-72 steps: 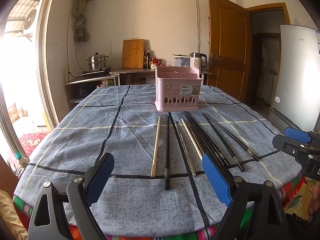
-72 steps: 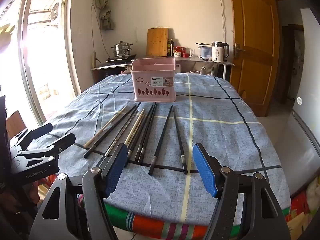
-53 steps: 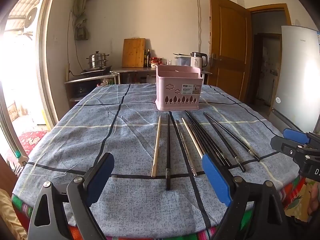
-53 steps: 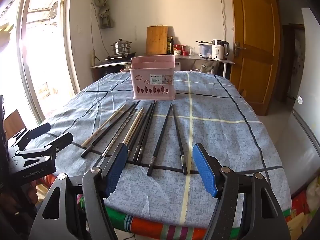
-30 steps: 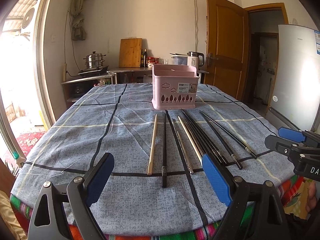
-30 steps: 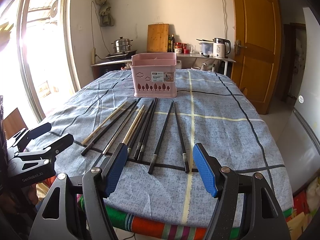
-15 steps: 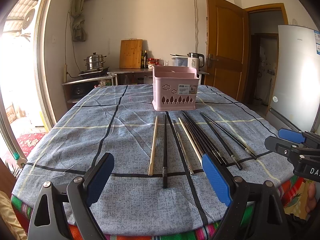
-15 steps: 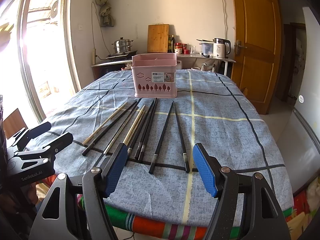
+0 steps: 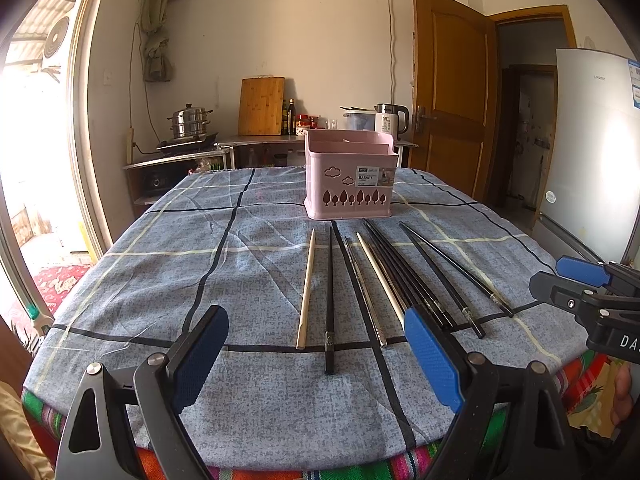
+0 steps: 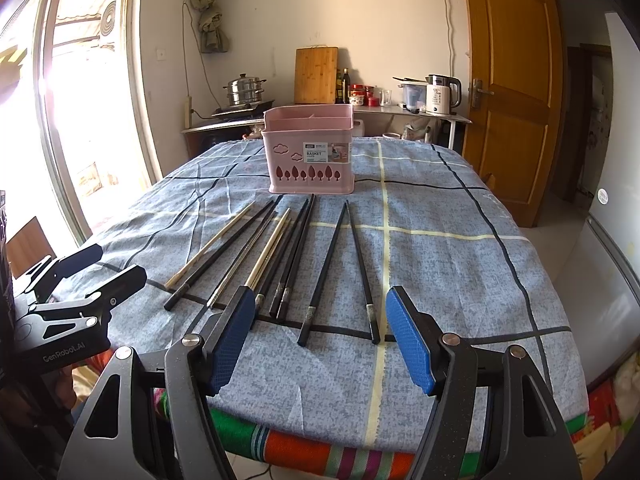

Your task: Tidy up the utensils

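Note:
A pink utensil basket (image 9: pixel 350 174) stands upright on the blue checked tablecloth (image 9: pixel 160 272), also in the right wrist view (image 10: pixel 310 155). Several chopsticks lie side by side in front of it: a pale wooden one (image 9: pixel 306 288), a black one (image 9: pixel 329 300), a metal one (image 9: pixel 366 292) and black ones (image 10: pixel 326 268) to the right. My left gripper (image 9: pixel 316 356) is open and empty above the near table edge. My right gripper (image 10: pixel 320 336) is open and empty, just short of the black chopsticks' near ends. Each gripper shows in the other's view.
A counter at the back wall holds a steamer pot (image 9: pixel 190 122), a cutting board (image 9: pixel 261 106), bottles and a kettle (image 10: pixel 440 94). A wooden door (image 9: pixel 452 96) and a white fridge (image 9: pixel 592 152) stand to the right. A bright doorway is on the left.
Both views have shifted only slightly; the grippers hover at the near table edge, still open. No chopstick has moved.

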Demonstrator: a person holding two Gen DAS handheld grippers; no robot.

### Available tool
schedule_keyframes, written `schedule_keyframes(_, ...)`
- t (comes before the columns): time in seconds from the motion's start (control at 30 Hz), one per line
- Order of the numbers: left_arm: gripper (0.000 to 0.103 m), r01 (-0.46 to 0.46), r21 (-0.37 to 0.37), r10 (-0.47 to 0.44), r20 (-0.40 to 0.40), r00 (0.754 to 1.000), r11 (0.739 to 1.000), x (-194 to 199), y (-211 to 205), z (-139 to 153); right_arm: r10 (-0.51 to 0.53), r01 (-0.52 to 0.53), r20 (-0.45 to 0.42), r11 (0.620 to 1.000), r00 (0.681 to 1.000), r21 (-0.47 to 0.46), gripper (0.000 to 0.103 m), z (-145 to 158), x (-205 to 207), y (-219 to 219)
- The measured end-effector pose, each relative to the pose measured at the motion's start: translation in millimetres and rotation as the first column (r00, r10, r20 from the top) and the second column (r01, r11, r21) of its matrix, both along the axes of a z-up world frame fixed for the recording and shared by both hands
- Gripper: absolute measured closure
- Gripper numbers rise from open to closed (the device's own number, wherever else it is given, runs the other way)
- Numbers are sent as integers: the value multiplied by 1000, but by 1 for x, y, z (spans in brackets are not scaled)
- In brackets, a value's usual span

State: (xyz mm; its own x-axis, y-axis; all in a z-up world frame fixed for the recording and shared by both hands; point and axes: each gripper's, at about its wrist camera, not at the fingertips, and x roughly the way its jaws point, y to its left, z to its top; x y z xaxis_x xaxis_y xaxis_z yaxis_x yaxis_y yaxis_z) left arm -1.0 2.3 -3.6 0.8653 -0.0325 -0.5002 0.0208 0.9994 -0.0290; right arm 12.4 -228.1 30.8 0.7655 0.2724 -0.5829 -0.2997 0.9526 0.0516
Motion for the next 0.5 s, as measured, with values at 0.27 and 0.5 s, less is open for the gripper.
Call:
schedule_keyframes(0.27,13,1,0,-1,1,1000,1000,0,0,0,-1,1,0,1000,1000,1,35,0,0,0)
schedule_keyframes(0.5,13,4,2,-4,0,1000,1000,0,0,0,-1,1,-1,1000,1000,0,35,-1,-1,-1)
